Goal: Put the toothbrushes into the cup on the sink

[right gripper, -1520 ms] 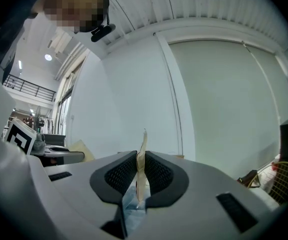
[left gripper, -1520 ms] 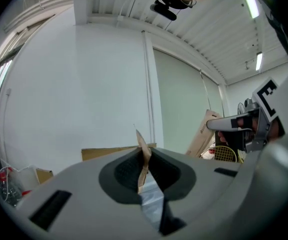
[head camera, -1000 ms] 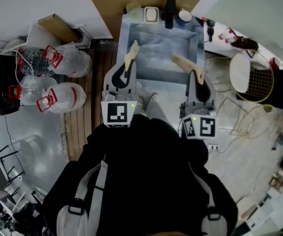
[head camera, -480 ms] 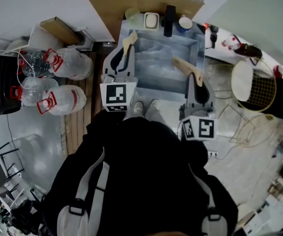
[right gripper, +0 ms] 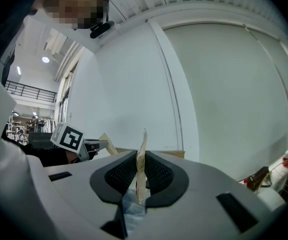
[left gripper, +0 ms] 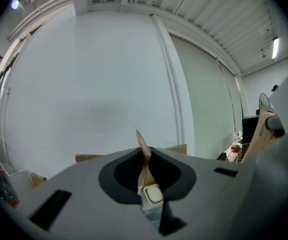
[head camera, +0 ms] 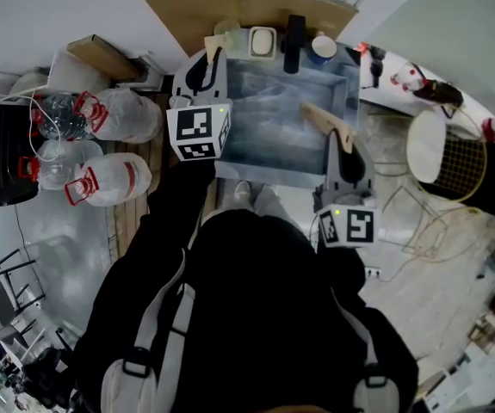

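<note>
Each gripper holds a thin tan toothbrush upright between its jaws. In the head view my left gripper (head camera: 211, 65) is at the sink's (head camera: 256, 149) back left corner, its toothbrush (head camera: 216, 53) just short of a pale cup (head camera: 226, 29) on the ledge. My right gripper (head camera: 337, 136) hangs over the basin's right side, its toothbrush (head camera: 319, 114) pointing inward. A blue-and-white cup (head camera: 323, 45) stands right of the black tap (head camera: 295, 31). The left gripper view shows my left gripper (left gripper: 147, 178) shut on its toothbrush (left gripper: 144, 154). In the right gripper view my right gripper (right gripper: 140, 185) is shut on its toothbrush (right gripper: 141, 161).
A soap dish (head camera: 262, 41) sits between the pale cup and the tap. Clear water jugs (head camera: 114, 110) with red caps and a cardboard box (head camera: 101, 52) stand on the floor at the left. A round wire basket (head camera: 443, 143) is on the right, and a wooden board (head camera: 247, 0) lies behind the sink.
My left gripper has moved forward from the sink's front edge to its back left corner, near the pale cup. The right gripper has edged slightly forward over the basin.
</note>
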A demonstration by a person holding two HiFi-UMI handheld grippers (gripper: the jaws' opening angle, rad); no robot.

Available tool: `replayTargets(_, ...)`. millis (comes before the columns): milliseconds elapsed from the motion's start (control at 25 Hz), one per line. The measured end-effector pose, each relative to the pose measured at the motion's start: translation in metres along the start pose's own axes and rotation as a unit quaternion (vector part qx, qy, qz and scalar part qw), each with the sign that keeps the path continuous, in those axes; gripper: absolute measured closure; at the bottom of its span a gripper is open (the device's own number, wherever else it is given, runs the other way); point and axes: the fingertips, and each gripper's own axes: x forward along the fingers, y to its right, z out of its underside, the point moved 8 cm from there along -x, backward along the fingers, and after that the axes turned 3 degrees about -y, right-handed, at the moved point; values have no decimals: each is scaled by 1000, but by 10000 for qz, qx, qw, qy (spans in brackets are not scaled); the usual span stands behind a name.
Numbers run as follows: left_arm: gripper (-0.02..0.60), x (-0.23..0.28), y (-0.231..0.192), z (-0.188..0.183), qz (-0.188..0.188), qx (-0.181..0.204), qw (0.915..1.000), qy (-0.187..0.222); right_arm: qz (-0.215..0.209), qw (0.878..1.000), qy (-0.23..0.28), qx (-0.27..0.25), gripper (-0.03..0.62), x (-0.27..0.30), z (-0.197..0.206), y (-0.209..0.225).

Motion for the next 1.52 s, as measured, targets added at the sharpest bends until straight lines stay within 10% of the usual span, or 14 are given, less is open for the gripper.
replayTargets(1520,509,103,-29,70,34,-447,9931,-1080,239,9995,-224,46,549,19,11,35)
